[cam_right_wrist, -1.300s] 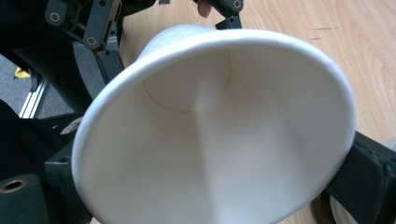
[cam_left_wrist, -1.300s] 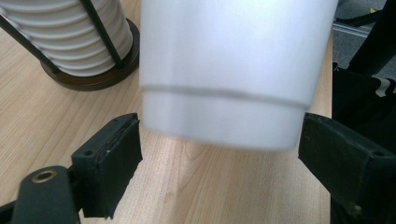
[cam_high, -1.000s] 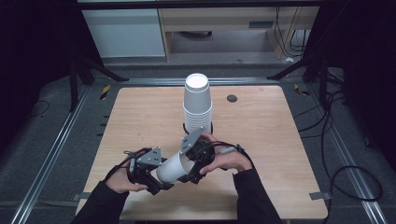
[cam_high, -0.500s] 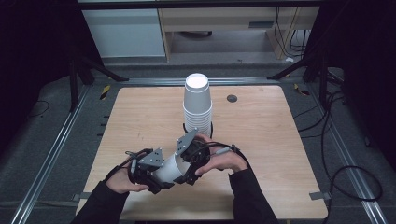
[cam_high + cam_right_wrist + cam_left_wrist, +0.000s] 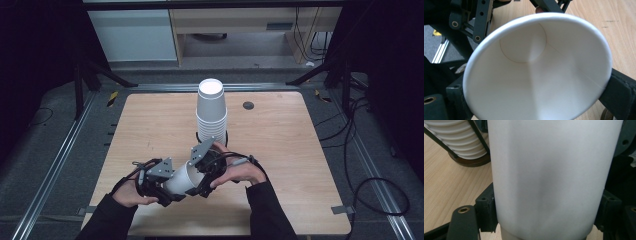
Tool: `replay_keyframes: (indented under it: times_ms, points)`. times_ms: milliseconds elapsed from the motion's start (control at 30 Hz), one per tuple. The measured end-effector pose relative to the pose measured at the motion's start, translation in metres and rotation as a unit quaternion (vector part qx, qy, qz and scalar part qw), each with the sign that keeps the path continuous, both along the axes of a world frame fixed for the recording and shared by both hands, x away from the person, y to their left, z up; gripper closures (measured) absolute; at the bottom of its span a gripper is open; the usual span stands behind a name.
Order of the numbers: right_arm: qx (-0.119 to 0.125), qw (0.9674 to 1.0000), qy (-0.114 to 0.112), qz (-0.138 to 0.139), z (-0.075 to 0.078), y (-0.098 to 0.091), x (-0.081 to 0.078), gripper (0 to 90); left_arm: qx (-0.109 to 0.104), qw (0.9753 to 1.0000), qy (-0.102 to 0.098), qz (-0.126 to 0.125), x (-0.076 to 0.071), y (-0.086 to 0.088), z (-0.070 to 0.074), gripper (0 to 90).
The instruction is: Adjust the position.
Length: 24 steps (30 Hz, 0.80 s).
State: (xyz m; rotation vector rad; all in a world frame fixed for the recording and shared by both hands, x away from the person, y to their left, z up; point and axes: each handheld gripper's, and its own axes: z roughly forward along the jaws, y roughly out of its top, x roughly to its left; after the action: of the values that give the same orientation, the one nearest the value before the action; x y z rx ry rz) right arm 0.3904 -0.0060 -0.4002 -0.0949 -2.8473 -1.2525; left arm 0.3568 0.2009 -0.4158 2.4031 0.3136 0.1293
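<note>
Left gripper [image 5: 172, 186] clamped the white paper cup [image 5: 184, 178]; right gripper [image 5: 200, 172], jaws just widening, straddled its rim at 5 o'clock of the cup stack [image 5: 211, 112]

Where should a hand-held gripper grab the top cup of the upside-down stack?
Take the top cup by its side wall, just under the closed base that faces up. Come in level from the side, jaws straddling it: the stack stands upright, its rims are nested below, and only that upper wall is exposed, tapering slightly toward the top.
</note>
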Motion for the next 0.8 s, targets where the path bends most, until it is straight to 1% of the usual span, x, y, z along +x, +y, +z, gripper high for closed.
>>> replay_keyframes:
  times_ms: [100,200,333,367,433,467,533,567,633,733,800]
  points:
    - [0.005,1.0000,-0.003,-0.004,0.002,-0.004,0.000,5.1,-0.002,1.0000,-0.002,0.002,0.000,0.002,0.000,23.6]
    - [0.011,0.9999,-0.003,-0.007,0.004,-0.007,0.000,5.2,-0.005,1.0000,0.001,0.001,0.001,0.002,0.000,23.7]
    - [0.015,0.9998,-0.003,-0.012,0.006,-0.013,0.000,5.2,-0.001,1.0000,-0.001,0.004,0.001,0.005,0.000,23.7]
    - [0.019,0.9997,-0.004,-0.013,0.008,-0.016,0.000,5.5,0.001,1.0000,-0.003,0.004,0.002,0.006,0.000,23.7]
    - [0.034,0.9992,-0.003,-0.019,0.011,-0.022,0.000,5.6,-0.003,1.0000,-0.002,0.009,0.002,0.008,0.000,23.6]
    - [0.046,0.9987,-0.003,-0.022,0.014,-0.026,0.000,5.7,-0.004,0.9999,-0.002,0.010,0.003,0.010,0.000,23.6]
    - [0.063,0.9976,-0.001,-0.027,0.018,-0.034,0.000,5.7,-0.011,0.9998,-0.005,0.016,0.004,0.013,0.002,23.6]
    - [0.069,0.9971,-0.004,-0.032,0.019,-0.037,-0.001,5.7,-0.016,0.9997,-0.005,0.019,0.004,0.014,0.003,23.6]
    - [0.079,0.9960,-0.005,-0.042,0.021,-0.044,-0.001,5.7,-0.023,0.9993,-0.012,0.026,0.005,0.017,0.005,23.5]
    - [0.095,0.9940,-0.002,-0.053,0.021,-0.052,-0.003,5.6,-0.052,0.9978,-0.016,0.039,0.005,0.021,0.009,23.4]
    - [0.104,0.9926,-0.001,-0.062,0.019,-0.056,-0.003,5.6,-0.071,0.9961,-0.020,0.047,0.005,0.022,0.012,23.4]
